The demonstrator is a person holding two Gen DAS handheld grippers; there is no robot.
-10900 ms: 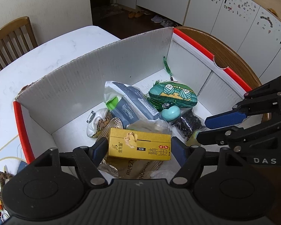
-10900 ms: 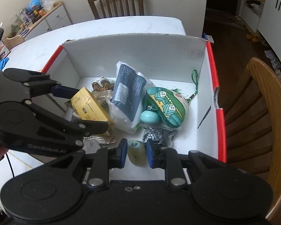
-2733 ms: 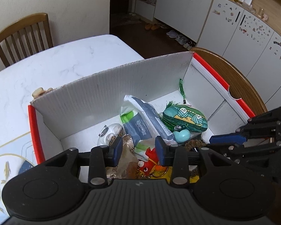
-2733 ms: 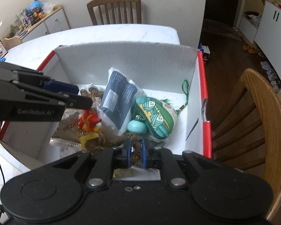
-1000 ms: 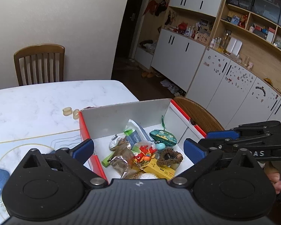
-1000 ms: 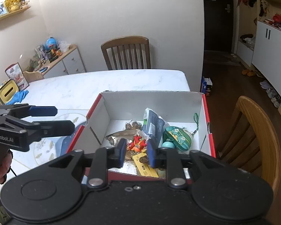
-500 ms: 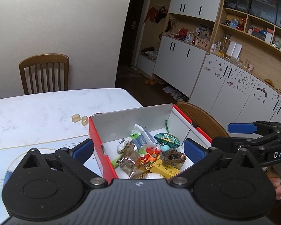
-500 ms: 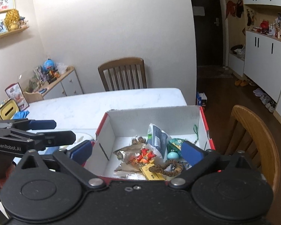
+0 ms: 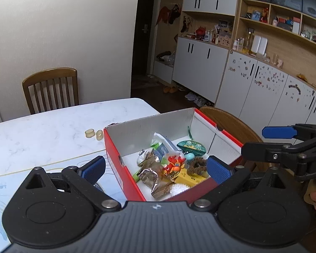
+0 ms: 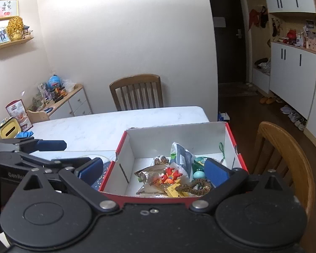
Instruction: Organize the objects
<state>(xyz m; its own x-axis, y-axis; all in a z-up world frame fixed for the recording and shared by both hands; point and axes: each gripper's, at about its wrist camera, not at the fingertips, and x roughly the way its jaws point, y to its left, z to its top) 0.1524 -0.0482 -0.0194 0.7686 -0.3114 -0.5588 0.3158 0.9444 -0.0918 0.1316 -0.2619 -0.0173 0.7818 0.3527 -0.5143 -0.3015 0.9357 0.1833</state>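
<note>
Left gripper: jaws spread wide, nothing between the pads, held above the near edge of the box. Right gripper: jaws have just been opening and now stand at full spread, empty, also short of the box rim.

Box sits on the white desk, red outside, white inside. Contents piled at the near end: red toy, yellow carton, brown scrunchie, foil packets, wipes pack, green pouch.

Two small rings lie on the desk just beyond the box's far left corner.

Both gripper bodies black w/ blue pads, silver screws, white lettering.
</note>
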